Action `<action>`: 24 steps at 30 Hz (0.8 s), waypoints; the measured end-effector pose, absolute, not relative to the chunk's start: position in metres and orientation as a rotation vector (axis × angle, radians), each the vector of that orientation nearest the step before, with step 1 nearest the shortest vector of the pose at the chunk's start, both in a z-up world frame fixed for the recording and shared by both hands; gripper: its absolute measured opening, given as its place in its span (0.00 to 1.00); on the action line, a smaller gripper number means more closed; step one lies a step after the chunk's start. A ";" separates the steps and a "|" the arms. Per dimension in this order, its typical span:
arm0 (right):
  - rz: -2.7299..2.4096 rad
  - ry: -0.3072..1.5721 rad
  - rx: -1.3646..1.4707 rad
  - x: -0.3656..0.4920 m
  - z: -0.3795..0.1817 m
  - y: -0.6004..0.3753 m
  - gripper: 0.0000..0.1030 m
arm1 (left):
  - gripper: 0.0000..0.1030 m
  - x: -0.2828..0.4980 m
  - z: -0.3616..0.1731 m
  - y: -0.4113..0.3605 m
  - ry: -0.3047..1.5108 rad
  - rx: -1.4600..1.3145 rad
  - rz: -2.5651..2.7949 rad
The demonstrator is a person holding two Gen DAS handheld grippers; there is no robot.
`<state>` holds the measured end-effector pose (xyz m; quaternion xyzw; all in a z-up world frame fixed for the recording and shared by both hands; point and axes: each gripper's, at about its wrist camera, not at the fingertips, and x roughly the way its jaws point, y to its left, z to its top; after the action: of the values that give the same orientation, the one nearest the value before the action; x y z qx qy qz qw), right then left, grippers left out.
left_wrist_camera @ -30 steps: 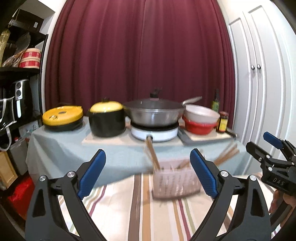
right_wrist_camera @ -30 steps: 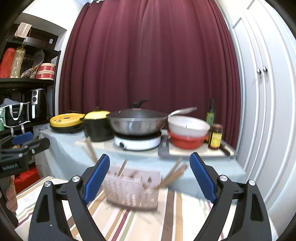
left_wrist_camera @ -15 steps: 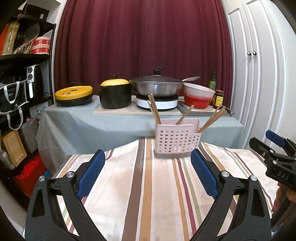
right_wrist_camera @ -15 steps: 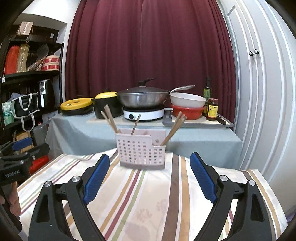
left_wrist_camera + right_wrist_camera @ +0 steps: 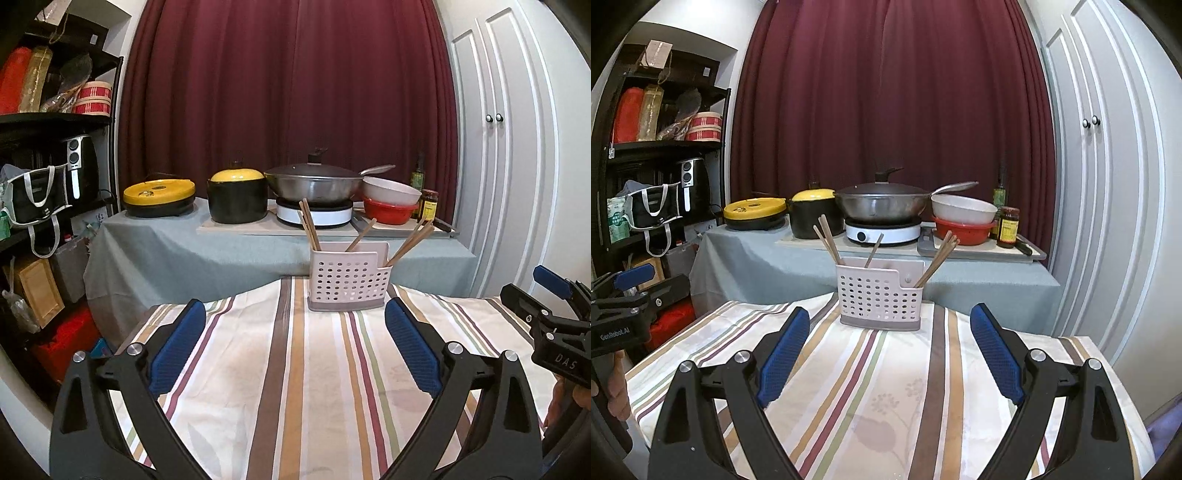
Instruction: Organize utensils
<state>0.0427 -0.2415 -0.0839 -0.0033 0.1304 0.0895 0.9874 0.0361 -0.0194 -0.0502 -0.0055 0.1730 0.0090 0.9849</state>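
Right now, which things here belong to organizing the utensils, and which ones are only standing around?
For the job:
- chopsticks
- white holder
- left gripper, open
- right gripper, open

Not involved:
- wok
- black pot
- red bowl
- sauce jar

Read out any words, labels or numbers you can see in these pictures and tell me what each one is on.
"DAS": on the right gripper, side of its black body.
"GenRobot.AI": on the left gripper, side of its black body.
Sauce jar label: too small to read.
Green bottle label: too small to read.
Green packet on the shelf: print blurred, unreadable.
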 end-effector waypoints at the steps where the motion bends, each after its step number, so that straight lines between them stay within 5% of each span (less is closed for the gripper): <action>1: 0.177 0.254 -0.009 0.040 -0.082 -0.241 0.84 | 0.93 0.034 -0.048 -0.019 0.344 -0.010 0.018; 24: 0.171 0.219 -0.019 0.025 -0.069 -0.240 0.84 | 0.93 0.016 -0.033 -0.019 0.308 -0.020 0.030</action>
<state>0.0248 -0.2397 -0.0695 -0.0093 0.1091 0.0855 0.9903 0.0159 -0.0190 -0.0335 -0.0097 0.1533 0.0147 0.9880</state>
